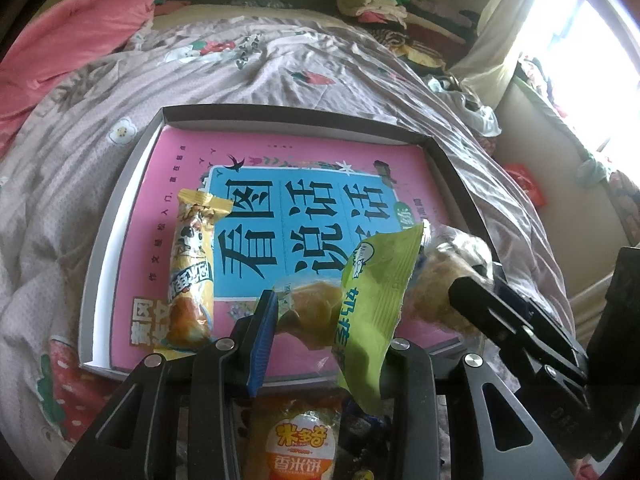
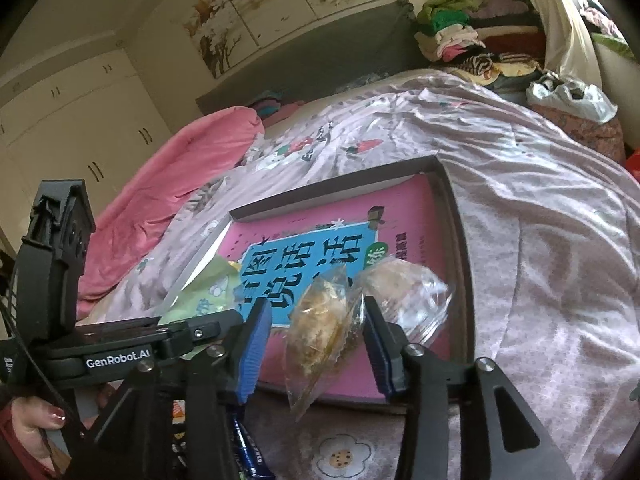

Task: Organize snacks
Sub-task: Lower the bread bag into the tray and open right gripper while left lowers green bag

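Likeliest slip: clear pastry packet [image 2: 320, 332] sagging off the shallow box [image 2: 456, 216] rim onto the quilt [image 2: 540, 240], since the right gripper [image 2: 312, 340] stands parted with pads off it. Smaller risk: green snack packet [image 1: 372, 300], pinched in the left gripper [image 1: 328, 320], twisting loose. Both angled down over the box, left steeper.

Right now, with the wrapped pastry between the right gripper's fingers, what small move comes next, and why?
Probably draw the right gripper straight back. Its jaws stand wider than the wrapped pastry, which seems to lie on the pink book in the box, so it looks released.
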`<state>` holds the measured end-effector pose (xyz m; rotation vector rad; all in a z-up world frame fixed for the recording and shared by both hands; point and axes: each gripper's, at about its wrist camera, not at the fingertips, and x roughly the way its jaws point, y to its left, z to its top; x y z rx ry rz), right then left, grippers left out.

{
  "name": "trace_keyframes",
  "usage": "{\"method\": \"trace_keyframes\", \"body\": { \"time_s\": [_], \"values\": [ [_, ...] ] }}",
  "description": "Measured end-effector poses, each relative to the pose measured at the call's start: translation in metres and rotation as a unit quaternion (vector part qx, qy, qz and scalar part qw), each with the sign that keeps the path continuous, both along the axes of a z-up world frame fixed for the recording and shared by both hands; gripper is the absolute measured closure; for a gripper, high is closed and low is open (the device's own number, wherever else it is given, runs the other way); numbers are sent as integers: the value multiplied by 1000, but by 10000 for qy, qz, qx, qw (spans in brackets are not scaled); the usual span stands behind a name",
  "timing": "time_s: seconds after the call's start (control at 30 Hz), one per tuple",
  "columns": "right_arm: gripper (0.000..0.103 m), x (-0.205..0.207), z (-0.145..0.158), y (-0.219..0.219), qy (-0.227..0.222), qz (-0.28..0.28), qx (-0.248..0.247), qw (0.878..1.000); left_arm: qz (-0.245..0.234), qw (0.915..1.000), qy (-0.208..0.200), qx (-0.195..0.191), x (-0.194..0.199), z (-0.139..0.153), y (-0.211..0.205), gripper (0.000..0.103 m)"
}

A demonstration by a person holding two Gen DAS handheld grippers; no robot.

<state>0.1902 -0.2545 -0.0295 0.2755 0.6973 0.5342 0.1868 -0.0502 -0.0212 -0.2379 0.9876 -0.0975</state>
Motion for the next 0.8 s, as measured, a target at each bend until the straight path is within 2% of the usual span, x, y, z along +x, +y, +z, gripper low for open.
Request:
{"method": "trace_keyframes", "body": {
  "time_s": [0.67, 0.8],
  "values": [
    [43, -3, 9, -1, -210, -75, -42, 9997, 30, 9999, -133, -106, -4, 12, 5, 65],
    [42, -3, 9, -1, -242, -76, -65, 9997, 38, 9998, -173, -91, -4, 15, 6, 60]
  ]
}}
